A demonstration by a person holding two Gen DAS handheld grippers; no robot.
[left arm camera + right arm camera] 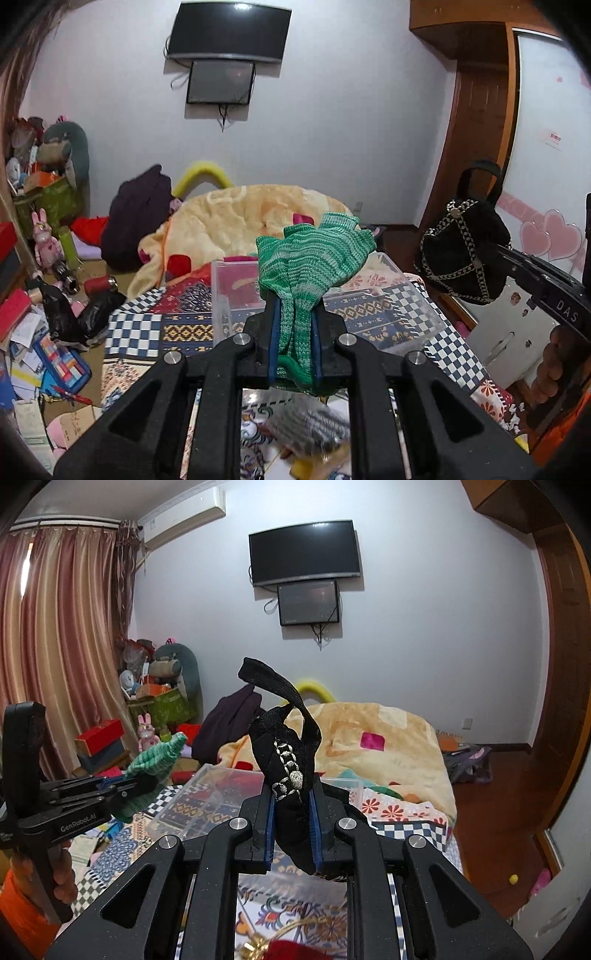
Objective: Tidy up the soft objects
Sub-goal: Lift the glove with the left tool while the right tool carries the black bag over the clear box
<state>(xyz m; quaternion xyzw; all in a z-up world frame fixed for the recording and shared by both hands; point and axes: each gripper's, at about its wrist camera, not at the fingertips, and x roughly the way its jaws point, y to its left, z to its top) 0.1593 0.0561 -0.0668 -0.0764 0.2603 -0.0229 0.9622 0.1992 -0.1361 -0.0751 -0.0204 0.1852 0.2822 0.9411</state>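
Note:
My left gripper [295, 332] is shut on a green knitted glove [314, 254] and holds it up above the bed; the glove also shows in the right wrist view [155, 764]. My right gripper [291, 819] is shut on a small black bag with silver chain trim [288, 753], raised above the bed; the bag also shows at the right of the left wrist view [461, 251]. A clear plastic box [417, 310] sits on the patterned bedspread [184, 328] just beyond both grippers; in the right wrist view the box [207, 794] is ahead and to the left.
A yellow fleece blanket [388, 738] and a dark garment [136, 218] lie at the far end of the bed. Cluttered toys, boxes and papers fill the floor on the left [44, 258]. A wooden door [565, 664] and bare floor [498, 805] are on the right.

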